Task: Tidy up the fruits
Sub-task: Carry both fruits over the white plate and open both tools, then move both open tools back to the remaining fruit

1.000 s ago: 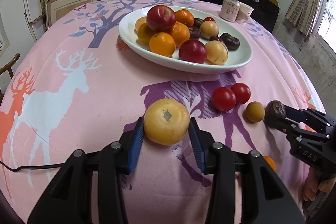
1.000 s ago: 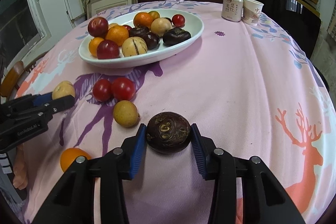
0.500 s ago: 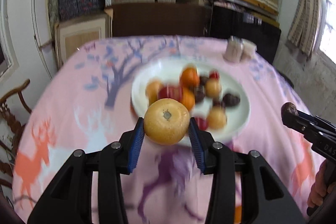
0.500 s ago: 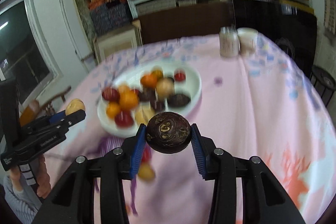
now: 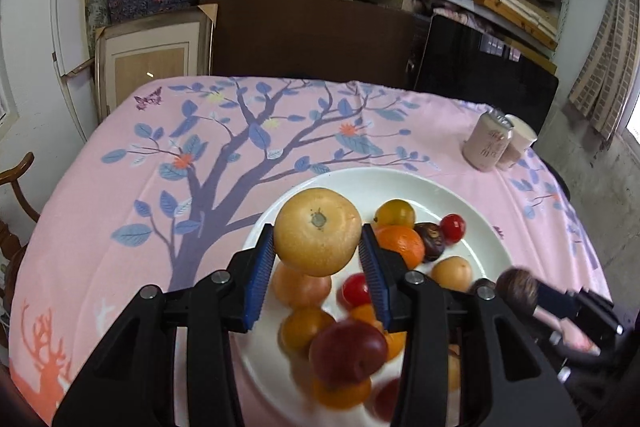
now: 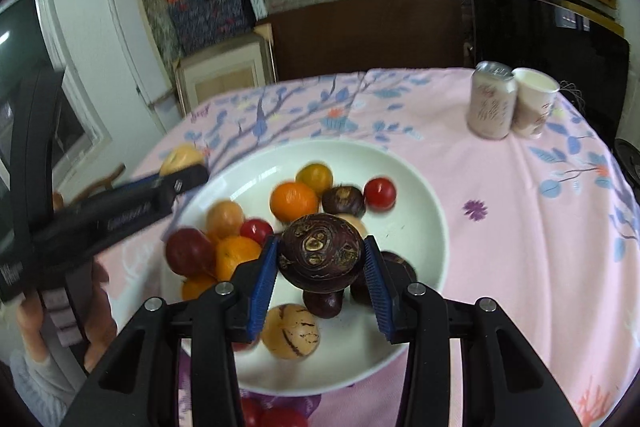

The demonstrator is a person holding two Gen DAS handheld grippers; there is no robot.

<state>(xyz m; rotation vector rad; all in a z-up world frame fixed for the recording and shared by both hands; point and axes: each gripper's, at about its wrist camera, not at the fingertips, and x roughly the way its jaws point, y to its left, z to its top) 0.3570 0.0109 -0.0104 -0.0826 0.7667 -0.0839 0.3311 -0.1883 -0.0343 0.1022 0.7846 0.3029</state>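
Fruits crowd a white plate on a pink deer-print tablecloth, w/ two more on the way in. At left, the left gripper pinches a yellow fruit between its blue pads, stem scar facing the camera, held above the plate's near-left side, over other yellow and orange pieces. The grip looks set across the widest part, probably so the round skin won't slip. Nothing shows it touching the pile below; it seems to hang clear, likely awaiting a gap.

Centre, the plate holds oranges, e.g. one orange, small red tomatoes such as a red tomato, a dark red plum and a speckled yellow fruit. Much of the heap is blurred, so a count is not possible.

At right, the right gripper is clamped on a dark purple fruit, its knobbly end toward the lens, held over the plate's near-right part beside other dark pieces. That side already gathers the dark fruit, which may explain the approach there.

Far right, a can and paper cup stand touching each other, well apart from the plate. Red fruit shows on the cloth at the lower edge, so work appears unfinished.
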